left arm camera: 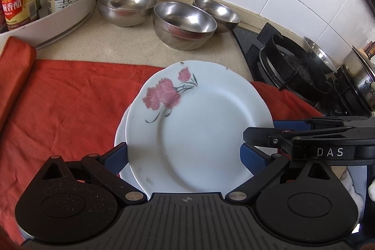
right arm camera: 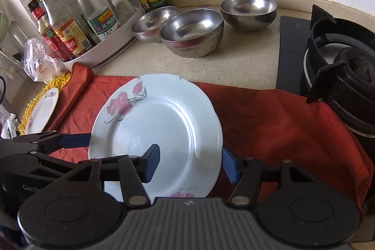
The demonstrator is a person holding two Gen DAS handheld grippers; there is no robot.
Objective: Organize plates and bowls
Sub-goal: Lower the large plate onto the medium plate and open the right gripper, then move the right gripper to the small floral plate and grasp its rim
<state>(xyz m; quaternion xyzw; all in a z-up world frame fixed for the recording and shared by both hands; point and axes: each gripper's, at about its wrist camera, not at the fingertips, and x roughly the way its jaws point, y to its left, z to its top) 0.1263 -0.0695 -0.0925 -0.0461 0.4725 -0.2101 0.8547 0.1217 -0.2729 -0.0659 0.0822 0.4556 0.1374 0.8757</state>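
A white plate with pink flowers [left arm camera: 199, 128] lies on top of a second white plate [left arm camera: 120, 132] on a red cloth [left arm camera: 70, 109]; it also shows in the right wrist view [right arm camera: 154, 123]. My left gripper [left arm camera: 185, 159] is open, its blue pads at either side of the plates' near rim. My right gripper [right arm camera: 191, 165] is open, one pad over the top plate and one beyond its right rim; it shows in the left wrist view [left arm camera: 260, 142] at the plate's right edge. Three steel bowls [left arm camera: 185, 25] [left arm camera: 126, 6] [left arm camera: 216, 13] stand behind on the counter.
A white rack with sauce bottles [right arm camera: 77, 22] stands at the back left. A gas stove [right arm camera: 339, 72] is on the right. Another flowered plate [right arm camera: 42, 114] sits on a yellow beaded mat at the far left. A tiled wall runs behind.
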